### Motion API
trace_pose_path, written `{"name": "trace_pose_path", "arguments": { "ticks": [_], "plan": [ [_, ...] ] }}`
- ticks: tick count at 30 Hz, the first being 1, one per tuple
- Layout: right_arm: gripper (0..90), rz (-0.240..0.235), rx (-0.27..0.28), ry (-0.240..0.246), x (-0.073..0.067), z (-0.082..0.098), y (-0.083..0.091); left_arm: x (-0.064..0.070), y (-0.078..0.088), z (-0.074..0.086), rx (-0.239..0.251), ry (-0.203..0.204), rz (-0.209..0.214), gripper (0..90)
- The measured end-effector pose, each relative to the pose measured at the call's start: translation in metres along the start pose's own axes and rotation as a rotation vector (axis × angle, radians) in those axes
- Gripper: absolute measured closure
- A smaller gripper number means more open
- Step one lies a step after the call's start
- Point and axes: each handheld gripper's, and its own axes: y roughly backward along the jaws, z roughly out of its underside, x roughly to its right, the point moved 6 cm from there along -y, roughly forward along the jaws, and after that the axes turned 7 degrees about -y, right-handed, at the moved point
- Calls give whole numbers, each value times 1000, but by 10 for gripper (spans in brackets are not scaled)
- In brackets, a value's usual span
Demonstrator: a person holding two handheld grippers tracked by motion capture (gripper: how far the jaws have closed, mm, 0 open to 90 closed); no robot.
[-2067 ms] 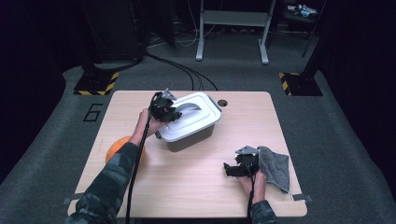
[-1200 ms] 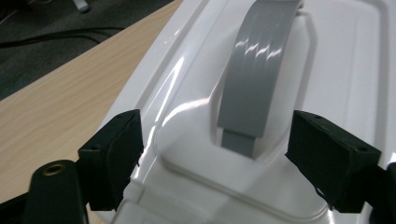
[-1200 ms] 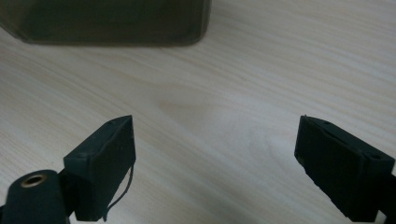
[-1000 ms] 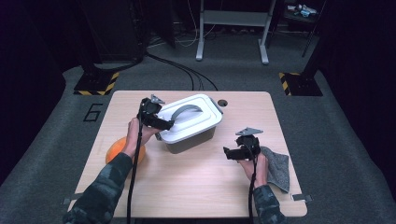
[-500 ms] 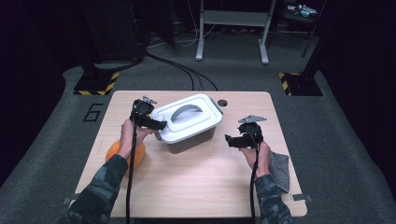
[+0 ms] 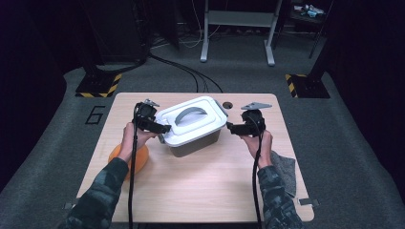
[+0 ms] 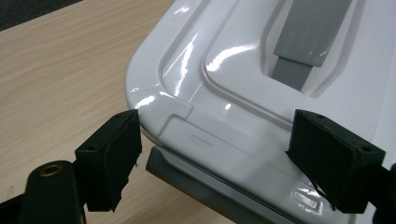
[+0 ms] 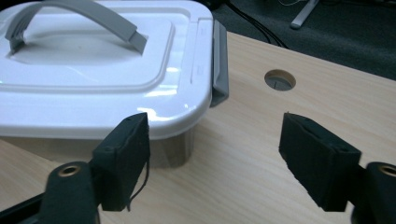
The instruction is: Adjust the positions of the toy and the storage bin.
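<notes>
A lidded white box [image 6: 193, 125] sits near the table's [image 6: 200, 191] far edge. The left gripper [image 6: 160, 128] and right gripper [image 6: 231, 128] flank it, jaws apart and just closing, gripping nothing.

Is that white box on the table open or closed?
Closed: the white lid sits flat on the box, its grey handle raised. The grey side latch hangs down against the lid's edge.
</notes>
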Motion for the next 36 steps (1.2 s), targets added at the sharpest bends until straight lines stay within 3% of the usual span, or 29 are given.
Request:
{"name": "trace_pose_path", "arguments": {
  "ticks": [6,11,16,20,23,30,36],
  "plan": [
    [359,-8,-12,10,-7,-15,-14,0,-2,-1,12,-11,10,168],
    [411,12,-55,4,-7,-15,-30,0,-3,-3,14,-25,20,169],
    [465,-6,-53,-19,-4,-14,-38,0,-6,-6,10,-34,34,169],
    [558,-1,-48,-18,-3,-14,-40,0,-9,-11,7,-44,36,170],
    [563,5,-53,-43,-3,-13,-39,-3,-12,-13,13,-39,38,169],
    [573,3,-54,-27,-4,-10,-36,-7,-17,-16,25,-22,48,166],
    [576,17,-52,-49,-6,-7,-33,-8,-18,-19,20,-23,57,176]
  ]
}}
